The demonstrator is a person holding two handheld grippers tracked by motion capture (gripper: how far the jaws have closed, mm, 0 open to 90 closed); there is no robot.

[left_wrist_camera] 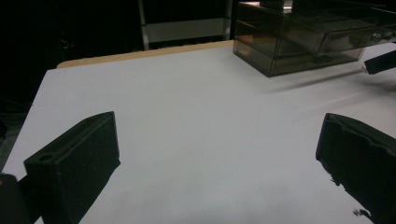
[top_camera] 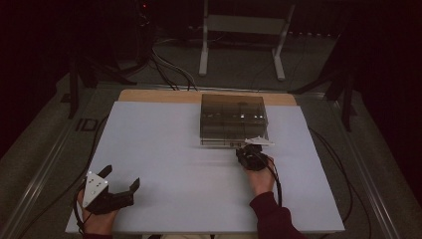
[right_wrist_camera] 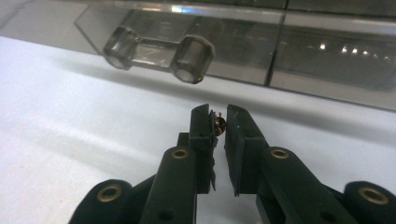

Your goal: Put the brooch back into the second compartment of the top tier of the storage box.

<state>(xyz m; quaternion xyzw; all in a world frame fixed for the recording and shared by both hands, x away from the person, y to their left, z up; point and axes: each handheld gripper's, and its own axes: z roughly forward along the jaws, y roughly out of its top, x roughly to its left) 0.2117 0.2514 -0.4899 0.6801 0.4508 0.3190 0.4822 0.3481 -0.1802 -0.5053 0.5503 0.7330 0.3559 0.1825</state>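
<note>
A smoky see-through drawer box (top_camera: 233, 119) stands at the back middle of the white tabletop (top_camera: 174, 149). My right gripper (top_camera: 251, 155) lies just in front of its right lower corner. In the right gripper view its jaws (right_wrist_camera: 217, 114) are pinched on a small brown-gold object (right_wrist_camera: 220, 123), with a clear drawer handle (right_wrist_camera: 156, 52) of the box (right_wrist_camera: 299, 51) close above and to the left. My left gripper (top_camera: 122, 178) rests at the near left, open and holding nothing. In its own view the left gripper (left_wrist_camera: 218, 126) stands wide over bare table, with the box (left_wrist_camera: 299, 42) far right.
A strip of wooden table edge (top_camera: 159, 95) shows behind the white top. A white metal stand (top_camera: 204, 50) and cables (top_camera: 164, 69) sit on the floor beyond the table. A person's dark red sleeve (top_camera: 271, 214) comes in at the near right.
</note>
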